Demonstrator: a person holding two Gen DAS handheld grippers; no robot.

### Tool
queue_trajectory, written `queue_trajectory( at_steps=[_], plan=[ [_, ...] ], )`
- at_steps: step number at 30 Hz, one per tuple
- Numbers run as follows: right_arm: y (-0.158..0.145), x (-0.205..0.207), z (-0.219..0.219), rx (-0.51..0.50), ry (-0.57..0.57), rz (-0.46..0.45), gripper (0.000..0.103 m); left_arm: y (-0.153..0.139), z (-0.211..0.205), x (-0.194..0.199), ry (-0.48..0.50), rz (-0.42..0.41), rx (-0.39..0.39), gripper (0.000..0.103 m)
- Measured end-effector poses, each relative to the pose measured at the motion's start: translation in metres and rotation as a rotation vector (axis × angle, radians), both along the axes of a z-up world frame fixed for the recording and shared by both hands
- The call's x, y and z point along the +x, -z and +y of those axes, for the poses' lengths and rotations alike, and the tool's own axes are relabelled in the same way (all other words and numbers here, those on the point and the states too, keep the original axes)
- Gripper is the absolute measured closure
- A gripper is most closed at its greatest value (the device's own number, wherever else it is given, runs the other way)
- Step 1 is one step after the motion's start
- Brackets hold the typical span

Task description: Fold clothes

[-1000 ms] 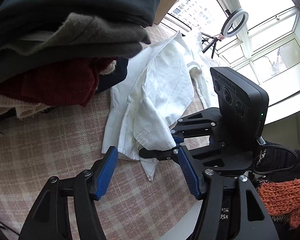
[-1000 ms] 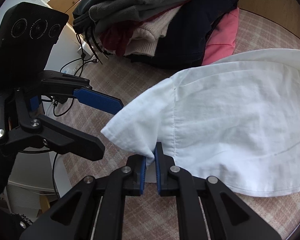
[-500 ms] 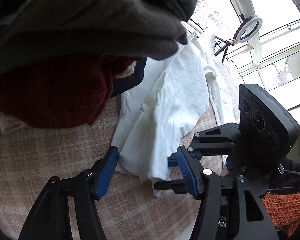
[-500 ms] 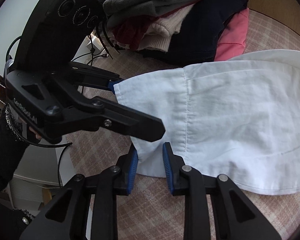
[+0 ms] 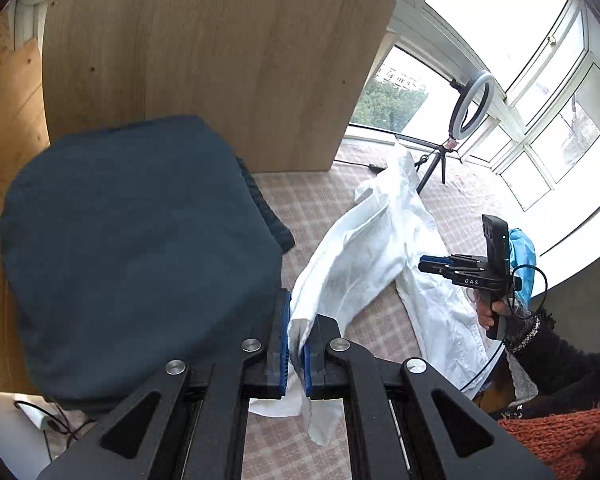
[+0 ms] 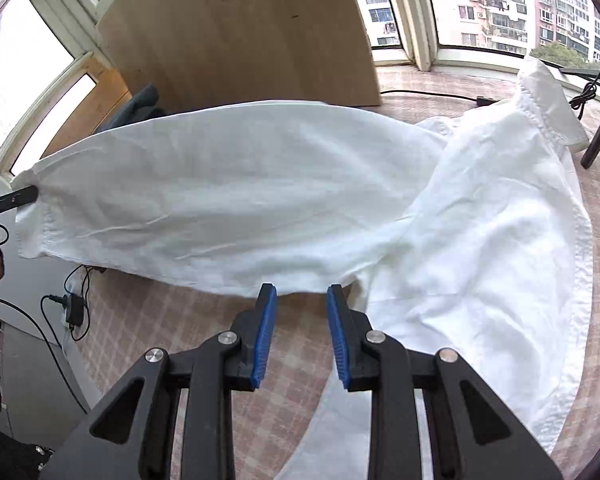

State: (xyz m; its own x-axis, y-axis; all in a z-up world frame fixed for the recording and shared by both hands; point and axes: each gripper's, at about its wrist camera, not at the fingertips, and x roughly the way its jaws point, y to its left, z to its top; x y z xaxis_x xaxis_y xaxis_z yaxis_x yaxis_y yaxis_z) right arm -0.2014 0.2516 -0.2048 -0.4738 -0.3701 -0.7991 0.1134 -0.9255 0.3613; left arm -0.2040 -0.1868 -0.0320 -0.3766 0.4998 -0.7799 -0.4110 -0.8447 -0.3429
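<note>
Covering most of the plaid table (image 6: 148, 320) is the white shirt (image 6: 480, 240): body bunched to the right, collar at the far right, one sleeve (image 6: 220, 200) stretched leftward in the air above the cloth.

Biggest risk, I'd judge: the shirt body drags or bunches further if the sleeve is pulled much harder. It's already crumpled, and nothing pins it down.

Next: the dark folded pile (image 5: 140, 260) sits just left of the left gripper (image 5: 296, 344) in its own view. A swing of the sleeve that way could clip the pile and knock the stack over.

Left gripper is clamped on the sleeve's cuff end; a strip of white cloth runs between the blue pads (image 5: 285, 340) and hangs out below. The bite looks thin, only an edge. A hard tug could slip it out, and the sleeve would drop.

Right gripper (image 6: 302, 336) has its jaws partly apart with nothing between them. It sits just below the sleeve's near edge, close to the armpit. The pads aren't touching fabric as far as I can tell. If it closes from there it may grab only air, or both sleeve layers plus some of the body, which would spoil the fold line.

Smallest: the ring light tripod (image 5: 440, 164) and cables at the far edge, near the collar, could snag.
</note>
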Motion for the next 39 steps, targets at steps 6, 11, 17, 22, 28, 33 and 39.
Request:
queue_trajectory(
  at_steps=[6,11,17,22,28,33,39],
  plan=[
    [0.041,-0.072,0.041,0.051,0.0,-0.169,0.078,0.006,0.001,0.002,0.003,-0.061,-0.045,0.099],
    [0.005,-0.124,0.065,0.163,0.021,-0.068,0.078,0.056,0.003,0.018,-0.082,-0.184,-0.064,0.099],
    [0.028,-0.166,0.086,0.463,-0.034,-0.253,0.078,0.061,0.007,0.05,-0.123,-0.192,-0.01,0.099],
    [-0.004,-0.199,0.042,0.311,-0.312,-0.186,0.073,0.075,0.007,0.054,-0.173,-0.221,-0.002,0.099],
    [0.04,-0.203,-0.007,0.694,-0.736,-0.149,0.061,0.083,0.006,0.047,-0.2,-0.252,-0.035,0.099],
    [0.056,-0.204,-0.005,0.676,-0.848,-0.194,0.061,0.083,0.011,0.046,-0.197,-0.267,-0.068,0.099],
    [0.051,-0.203,0.006,0.635,-0.852,-0.263,0.099,0.081,0.01,0.047,-0.205,-0.273,-0.084,0.099]
  ],
)
